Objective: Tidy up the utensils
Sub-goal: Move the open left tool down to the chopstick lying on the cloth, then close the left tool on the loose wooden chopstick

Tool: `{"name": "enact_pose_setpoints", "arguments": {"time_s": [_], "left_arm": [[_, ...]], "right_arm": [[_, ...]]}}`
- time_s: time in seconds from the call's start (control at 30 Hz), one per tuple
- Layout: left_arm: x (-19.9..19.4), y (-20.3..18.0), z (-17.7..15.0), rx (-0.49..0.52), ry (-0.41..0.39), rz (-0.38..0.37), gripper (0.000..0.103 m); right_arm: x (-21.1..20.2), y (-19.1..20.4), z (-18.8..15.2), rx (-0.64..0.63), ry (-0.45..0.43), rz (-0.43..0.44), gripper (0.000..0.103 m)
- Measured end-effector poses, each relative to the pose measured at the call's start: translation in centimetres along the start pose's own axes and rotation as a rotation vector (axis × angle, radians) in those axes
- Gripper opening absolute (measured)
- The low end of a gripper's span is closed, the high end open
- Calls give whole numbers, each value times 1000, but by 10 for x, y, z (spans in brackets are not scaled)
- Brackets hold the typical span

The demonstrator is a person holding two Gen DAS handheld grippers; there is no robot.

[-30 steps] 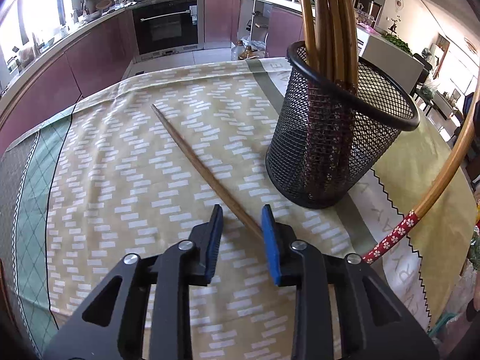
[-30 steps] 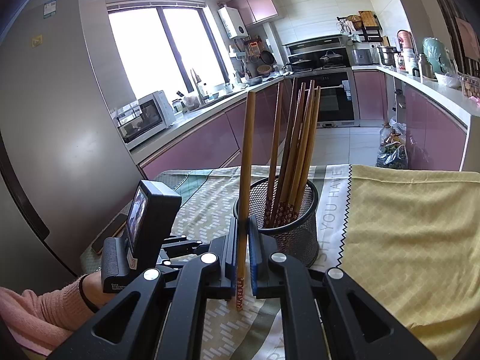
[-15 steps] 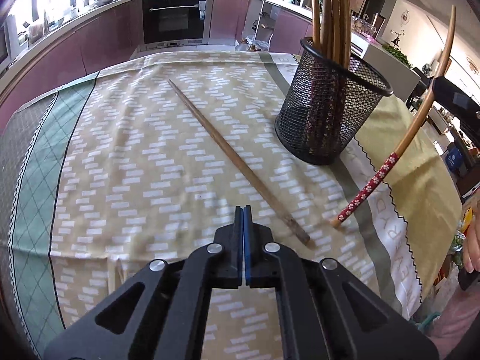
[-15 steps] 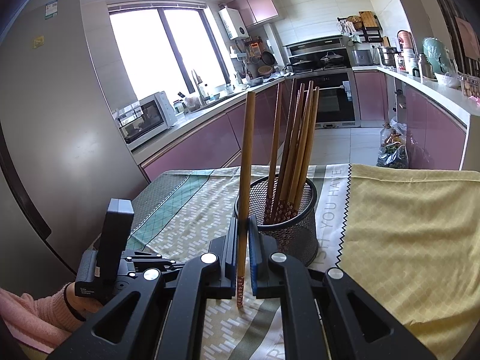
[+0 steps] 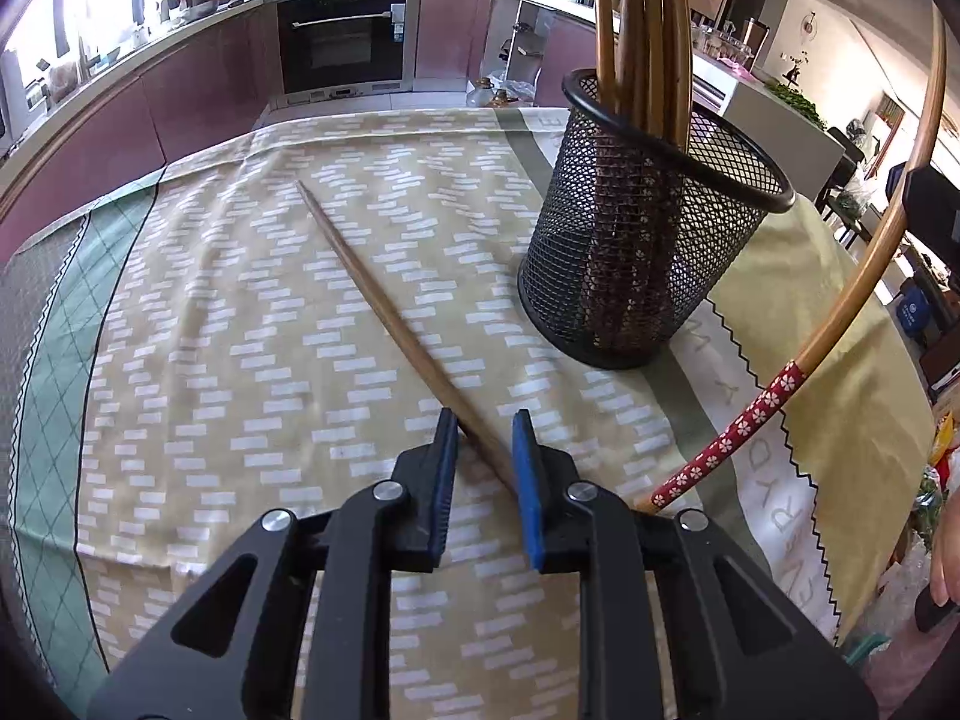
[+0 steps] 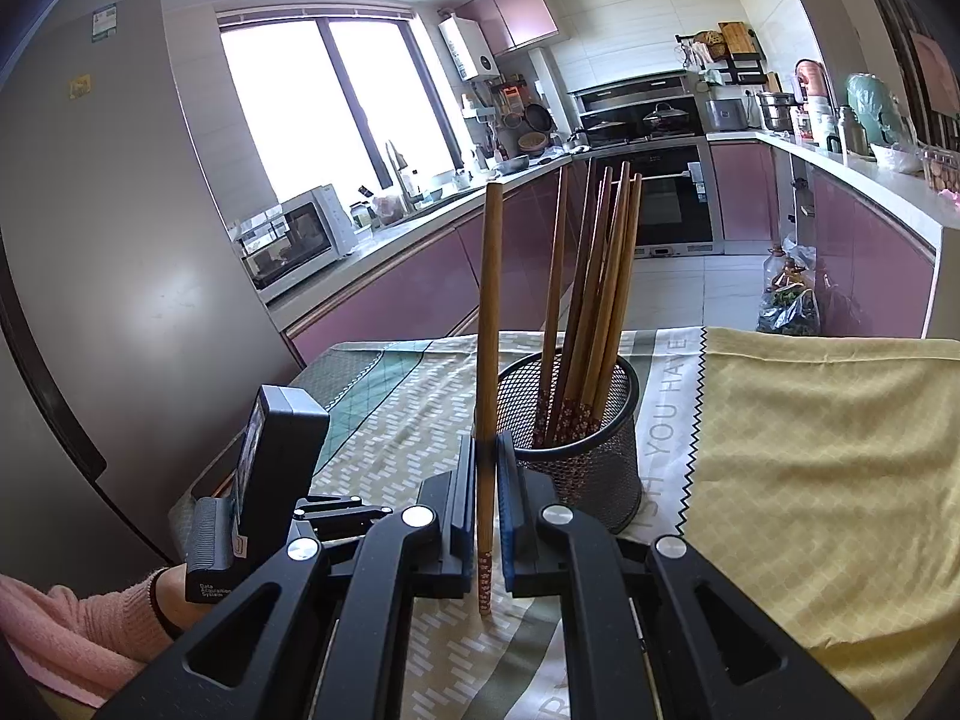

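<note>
A black mesh cup (image 5: 648,252) holds several wooden chopsticks upright; it also shows in the right wrist view (image 6: 576,456). One loose chopstick (image 5: 384,312) lies diagonally on the tablecloth. My left gripper (image 5: 483,438) is open, its jaws on either side of that chopstick's near end. My right gripper (image 6: 487,468) is shut on another chopstick (image 6: 489,330), held upright beside the cup, its red flowered end down. That chopstick also shows in the left wrist view (image 5: 840,324).
The table has a patterned beige and green cloth (image 5: 210,330) and a yellow cloth (image 6: 828,480) on the right. Kitchen counters and an oven (image 5: 345,36) stand beyond the table's far edge.
My left gripper, shut and pulled back half a second ago, has opened and moved forward around the loose chopstick's near end. The right gripper still holds its chopstick in the same place.
</note>
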State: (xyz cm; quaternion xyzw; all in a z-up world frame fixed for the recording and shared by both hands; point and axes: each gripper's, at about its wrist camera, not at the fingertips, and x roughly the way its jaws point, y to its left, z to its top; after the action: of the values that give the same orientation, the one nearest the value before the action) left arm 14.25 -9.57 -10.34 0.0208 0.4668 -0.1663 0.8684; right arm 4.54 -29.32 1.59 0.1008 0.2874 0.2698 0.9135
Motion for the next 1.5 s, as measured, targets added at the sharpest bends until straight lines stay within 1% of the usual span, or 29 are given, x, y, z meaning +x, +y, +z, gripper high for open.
{"name": "enact_pose_setpoints", "arguments": {"time_s": [0.03,0.17,0.23,0.3,0.37,0.4,0.43,0.47,0.57,0.63,0.67,0.73,0.83,0.93,0.97,1.07,1.17,1.23,1.27,1.3,1.37,1.5], "left_arm": [[-2,1,-1,-1,-1,2,16],[-14,6,-8,-3,2,14,3],[-16,13,-11,-4,13,14,4],[-19,19,-13,-14,13,-4,4],[-23,21,-13,-23,-3,-13,6],[-24,19,-12,-26,-7,-23,13],[-24,18,-10,-26,-10,-27,16],[-23,16,-7,-23,-12,-24,23],[-13,8,-2,-11,6,-8,24],[-5,5,-2,-4,19,23,24],[-4,4,-3,-1,13,34,24],[-3,3,-4,17,9,57,20],[-7,4,-7,25,9,63,16],[-17,9,-9,7,10,60,7],[-20,11,-11,4,14,59,0],[-22,20,-20,-13,62,30,1],[-27,25,-26,-22,55,14,1],[-34,25,-26,-28,31,-15,3],[-37,23,-25,-22,18,-15,6],[-37,22,-24,-18,12,-13,13],[-34,18,-20,-25,11,-14,21],[-19,19,-7,-45,14,25,24]], "right_arm": [[0,0,0,0,0,3,6],[0,0,1,-2,-1,10,6],[0,0,0,-2,-3,12,6],[-1,-1,0,1,-5,13,6],[-1,-3,-1,6,-8,14,6],[-1,-3,-1,6,-7,14,6],[-1,-3,-1,6,-6,15,6],[-1,-3,-1,5,-6,16,6],[-2,-1,-1,-1,-7,18,6],[-3,-1,-1,-2,-9,18,6],[-3,-1,-1,-1,-10,18,6],[-3,-3,-1,4,-9,19,6],[-2,-4,-2,5,-8,23,6],[-2,-5,-3,4,-7,29,6],[-2,-5,-3,4,-8,31,6],[-3,-7,-3,8,-10,33,6],[-4,-8,-4,13,-13,36,6],[-4,-8,-4,14,-13,37,6],[-4,-8,-4,14,-13,38,6],[-4,-8,-4,12,-14,38,6],[-4,-7,-4,12,-14,40,6],[-5,-7,-5,10,-14,40,6]]}}
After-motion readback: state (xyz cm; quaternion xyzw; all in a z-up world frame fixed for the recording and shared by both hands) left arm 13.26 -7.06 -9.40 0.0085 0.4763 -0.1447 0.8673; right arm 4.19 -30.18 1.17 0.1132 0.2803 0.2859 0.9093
